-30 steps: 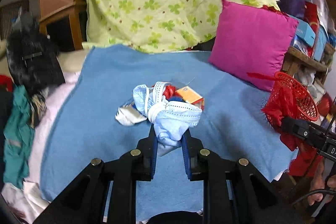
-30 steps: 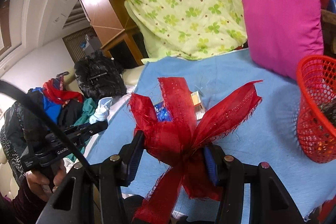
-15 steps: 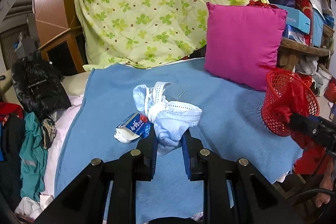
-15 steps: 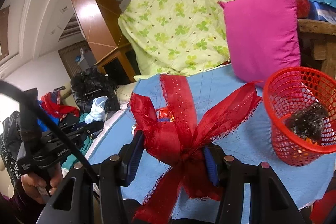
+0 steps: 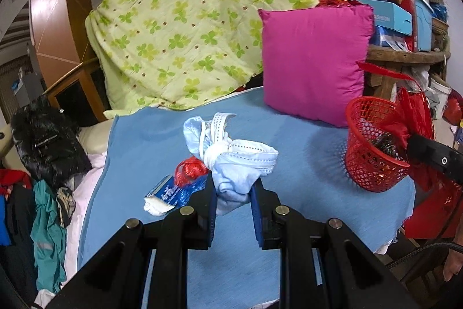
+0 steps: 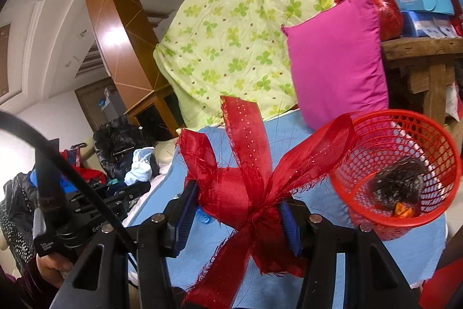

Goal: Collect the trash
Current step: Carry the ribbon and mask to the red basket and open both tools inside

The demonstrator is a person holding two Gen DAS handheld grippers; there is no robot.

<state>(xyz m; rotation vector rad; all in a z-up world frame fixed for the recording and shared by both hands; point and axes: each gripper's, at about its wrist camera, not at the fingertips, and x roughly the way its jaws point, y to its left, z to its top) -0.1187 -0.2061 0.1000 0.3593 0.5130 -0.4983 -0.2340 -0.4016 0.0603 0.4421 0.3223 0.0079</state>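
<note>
On the blue cloth (image 5: 162,141): spread over the bed, with trash lying on it and a basket at its right edge.
Left gripper (image 5: 233,194): jaws closed most of the way on the face mask (image 5: 237,161), gripping its lower bunched end; mask knotted, pale blue and white, lifted above the cloth.
Right gripper (image 6: 235,212): jaws partly closed, clamped on the red ribbon bow (image 6: 249,178) at its knot; frayed ribbon tails fanning upward and hanging down below the fingers.
Red basket (image 6: 439,135): upright near the right edge of the cloth, just beside the ribbon's right tail; dark crumpled wrapper (image 6: 398,186) inside, with an orange scrap beneath it.
Blue carton (image 5: 170,191): flattened, lying on the cloth just left of the left gripper's fingers, white end toward the camera.
Red crumpled piece (image 5: 189,168): resting on the carton, touching the mask's left side.
Magenta pillow (image 5: 314,61): propped upright behind the basket, leaning on the green clover quilt (image 5: 188,25).
Black jacket (image 5: 43,141): heaped left of the cloth, above a pile of clothes.
</note>
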